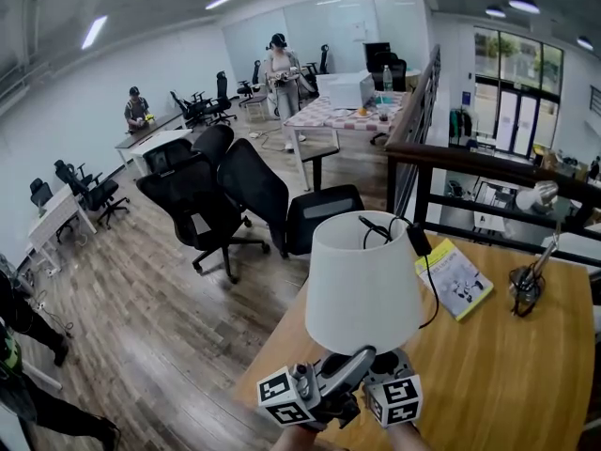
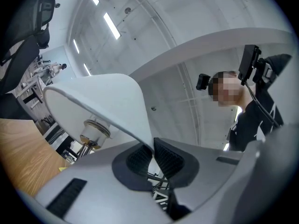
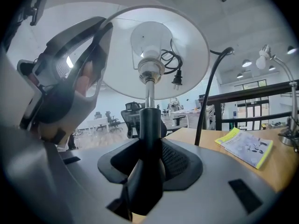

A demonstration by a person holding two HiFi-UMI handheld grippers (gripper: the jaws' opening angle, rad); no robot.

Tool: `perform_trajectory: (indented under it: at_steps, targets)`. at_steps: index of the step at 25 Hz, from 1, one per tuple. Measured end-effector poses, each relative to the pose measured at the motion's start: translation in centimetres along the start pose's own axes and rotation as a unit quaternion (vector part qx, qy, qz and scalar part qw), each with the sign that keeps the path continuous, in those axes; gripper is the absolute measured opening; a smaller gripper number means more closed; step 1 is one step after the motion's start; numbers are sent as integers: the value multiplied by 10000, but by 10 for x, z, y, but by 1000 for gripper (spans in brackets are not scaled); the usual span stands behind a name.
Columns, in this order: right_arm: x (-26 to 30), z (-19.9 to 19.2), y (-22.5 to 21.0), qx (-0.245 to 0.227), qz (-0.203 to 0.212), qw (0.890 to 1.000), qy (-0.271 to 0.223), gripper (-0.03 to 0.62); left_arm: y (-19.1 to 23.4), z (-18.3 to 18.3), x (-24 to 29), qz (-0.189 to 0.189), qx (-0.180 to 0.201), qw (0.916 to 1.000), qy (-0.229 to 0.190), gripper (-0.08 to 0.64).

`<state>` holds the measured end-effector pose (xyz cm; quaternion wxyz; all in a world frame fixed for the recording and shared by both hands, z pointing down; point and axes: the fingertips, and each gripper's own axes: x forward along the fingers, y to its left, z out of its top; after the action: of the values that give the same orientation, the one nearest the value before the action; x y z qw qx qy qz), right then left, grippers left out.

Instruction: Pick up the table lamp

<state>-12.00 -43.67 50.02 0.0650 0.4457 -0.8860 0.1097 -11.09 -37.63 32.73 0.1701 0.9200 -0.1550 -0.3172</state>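
The table lamp has a white conical shade (image 1: 362, 280) and a black stem (image 3: 150, 125); its black cord and plug (image 3: 175, 78) are tucked up inside the shade. My left gripper (image 2: 152, 155) is shut on the lower rim of the shade (image 2: 103, 101), with the thin edge pinched between the ribbed pads. My right gripper (image 3: 149, 160) is shut on the stem just below the socket. In the head view both grippers (image 1: 347, 369) sit under the shade at the table's near edge. The lamp's base is hidden.
The wooden table (image 1: 526, 383) carries a yellow booklet (image 1: 454, 278) and a small clip lamp (image 1: 528, 285) at the right. A dark railing (image 1: 488, 167) runs behind it. Black office chairs (image 1: 225, 205) stand on the floor to the left, and people stand further back.
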Motion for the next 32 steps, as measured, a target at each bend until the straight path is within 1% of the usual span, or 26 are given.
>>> perform_trajectory:
  at_steps: [12,32]
  targets:
    - [-6,34,-9,-23,-163,9993,-349,149,-11,11,19,-285,88,9995,54,18]
    - [-17,68,-18,-83,-347,9967,-735,149,-32,28,42,-727,254,9970,96,18]
